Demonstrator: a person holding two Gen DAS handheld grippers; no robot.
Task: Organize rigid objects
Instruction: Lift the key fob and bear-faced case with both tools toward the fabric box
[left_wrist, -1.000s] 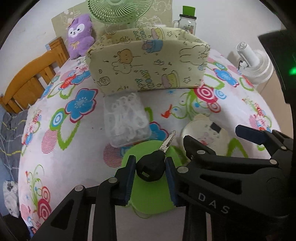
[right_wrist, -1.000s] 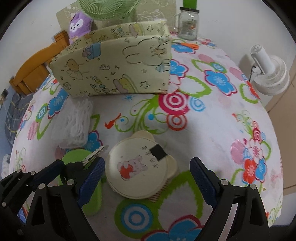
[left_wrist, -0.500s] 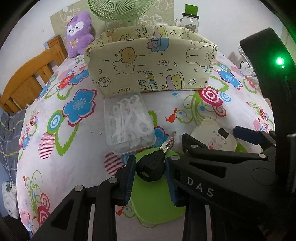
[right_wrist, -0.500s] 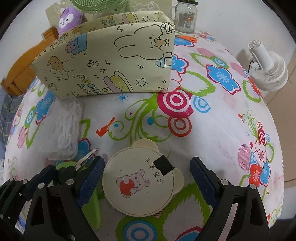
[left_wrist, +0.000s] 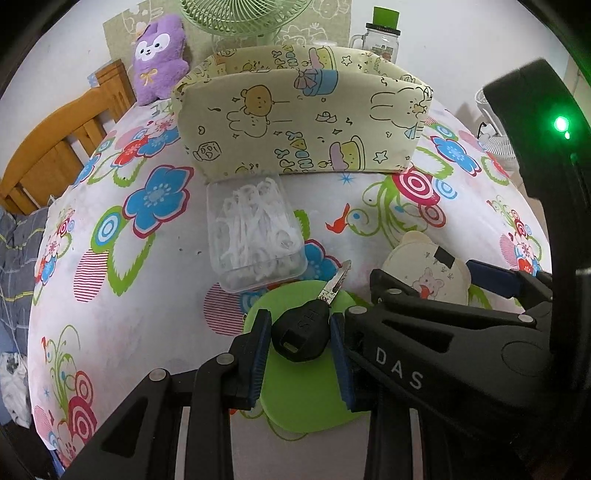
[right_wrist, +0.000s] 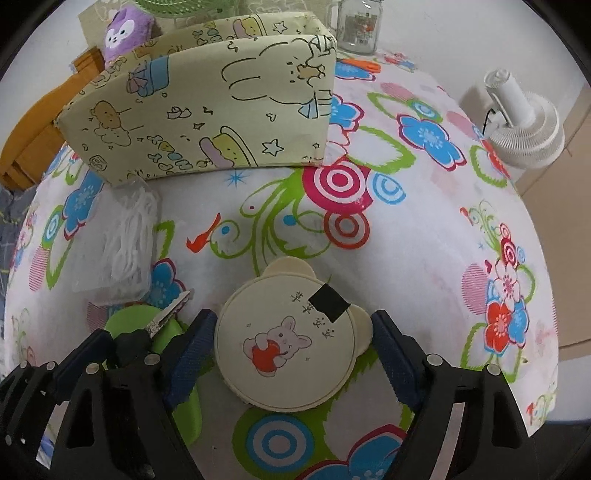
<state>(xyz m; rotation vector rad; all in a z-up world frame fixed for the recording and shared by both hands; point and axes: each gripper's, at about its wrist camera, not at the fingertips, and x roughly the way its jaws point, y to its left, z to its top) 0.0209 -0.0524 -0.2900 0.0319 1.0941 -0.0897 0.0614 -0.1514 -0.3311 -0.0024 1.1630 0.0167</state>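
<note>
- Key (left_wrist: 301, 334): black head pinched between the left gripper (left_wrist: 301, 354) pads, blade pointing away, over the green disc (left_wrist: 306, 398) on the floral tablecloth (left_wrist: 155, 306).
- Right gripper (right_wrist: 291, 354): jaws have just been closing, bear-eared round case (right_wrist: 286, 343) between them; left pad at its rim, right pad just beside the ear, contact unclear.
- Clear plastic box (left_wrist: 251, 236): full of white floss picks, lies just in front of the cartoon-print fabric bin (left_wrist: 299, 125).
- Bin contents not visible.
- Glass jar (right_wrist: 358, 26) stands behind the bin.
</note>
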